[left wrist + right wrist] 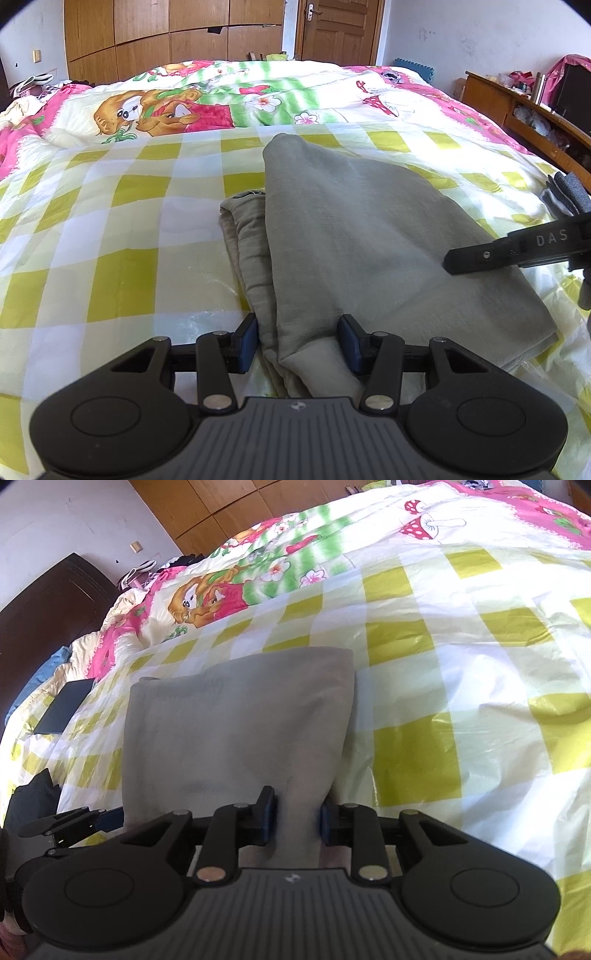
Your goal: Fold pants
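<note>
The grey pants [351, 236] lie folded on the checked sheet [110, 229] of the bed, centre of the left wrist view. The left gripper [301, 341] straddles their near edge at lower centre, fingers apart and seemingly not pinching. At right, the right gripper [294, 821] brackets a fabric ridge; I cannot tell whether it pinches, likely releasing.
</note>
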Motion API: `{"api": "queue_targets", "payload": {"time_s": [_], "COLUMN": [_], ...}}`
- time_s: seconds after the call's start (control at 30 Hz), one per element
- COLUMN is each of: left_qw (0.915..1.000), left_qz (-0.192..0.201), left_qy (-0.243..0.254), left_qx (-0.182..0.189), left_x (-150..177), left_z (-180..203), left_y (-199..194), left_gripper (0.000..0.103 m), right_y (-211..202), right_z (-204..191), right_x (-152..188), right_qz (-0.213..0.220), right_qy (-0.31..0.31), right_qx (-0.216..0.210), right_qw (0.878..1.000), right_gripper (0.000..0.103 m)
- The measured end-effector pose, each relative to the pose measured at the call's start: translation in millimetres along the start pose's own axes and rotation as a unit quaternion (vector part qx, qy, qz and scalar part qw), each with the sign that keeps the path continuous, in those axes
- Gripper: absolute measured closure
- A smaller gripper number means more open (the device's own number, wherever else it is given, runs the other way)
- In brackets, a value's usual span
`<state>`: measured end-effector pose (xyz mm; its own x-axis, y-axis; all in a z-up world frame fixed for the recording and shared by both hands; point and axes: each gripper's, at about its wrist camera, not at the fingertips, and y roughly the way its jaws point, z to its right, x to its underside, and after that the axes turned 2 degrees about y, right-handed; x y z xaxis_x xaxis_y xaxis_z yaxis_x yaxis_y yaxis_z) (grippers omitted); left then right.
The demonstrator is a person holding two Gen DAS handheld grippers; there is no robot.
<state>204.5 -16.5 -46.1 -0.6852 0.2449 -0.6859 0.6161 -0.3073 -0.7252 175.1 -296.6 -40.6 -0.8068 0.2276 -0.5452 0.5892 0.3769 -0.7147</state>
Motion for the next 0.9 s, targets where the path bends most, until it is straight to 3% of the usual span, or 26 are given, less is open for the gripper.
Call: {"api": "queue_targets", "payload": {"time_s": [0.13, 0.43, 0.5, 0.6, 0.7, 0.8, 0.9], "left_qw": [1.0, 1.0, 1.0, 1.0, 1.0, 1.0, 0.9996], "left_qz": [0.0, 0.002, 0.003, 0.002, 0.002, 0.003, 0.009], "left_qy": [0.003, 0.001, -0.003, 0.001, 0.003, -0.007, -0.023], "left_qx": [-0.003, 0.006, 0.009, 0.006, 0.006, 0.006, 0.01], "left_x": [0.6, 4.9, 5.6, 4.3, 4.1, 5.5, 5.7], "left_z": [-0.1, -4.6, -6.0, -4.1, -4.7, -8.3, -15.8], "left_y": [-0.4, -4.3, -3.9, -3.8, -4.0, -11.2, -22.5], "left_gripper": [0.042, 0.042, 0.042, 0.042, 0.042, 0.042, 0.042], "right_y": [0.4, 10.8, 13.9, 17.2, 17.2, 12.4, -2.1], "right_z": [0.5, 28.8, 29.2, 22.2, 11.6, 4.7, -4.2], "right_x": [4.5, -0.9, -3.3, -6.8, -9.7, -12.0, -10.8], "right_qz": [-0.012, -0.022, -0.017, -0.019, -0.02, -0.023, 0.001], "right_qy": [-0.002, 0.082, 0.087, 0.074, 0.044, 0.029, -0.009], "right_qx": [-0.006, -0.061, -0.053, -0.032, -0.017, -0.011, 0.017], "right_qw": [1.0, 0.995, 0.995, 0.997, 0.999, 0.999, 1.0], "right_gripper": [0.076, 0.074, 0.075, 0.085, 0.085, 0.079, 0.077]}}
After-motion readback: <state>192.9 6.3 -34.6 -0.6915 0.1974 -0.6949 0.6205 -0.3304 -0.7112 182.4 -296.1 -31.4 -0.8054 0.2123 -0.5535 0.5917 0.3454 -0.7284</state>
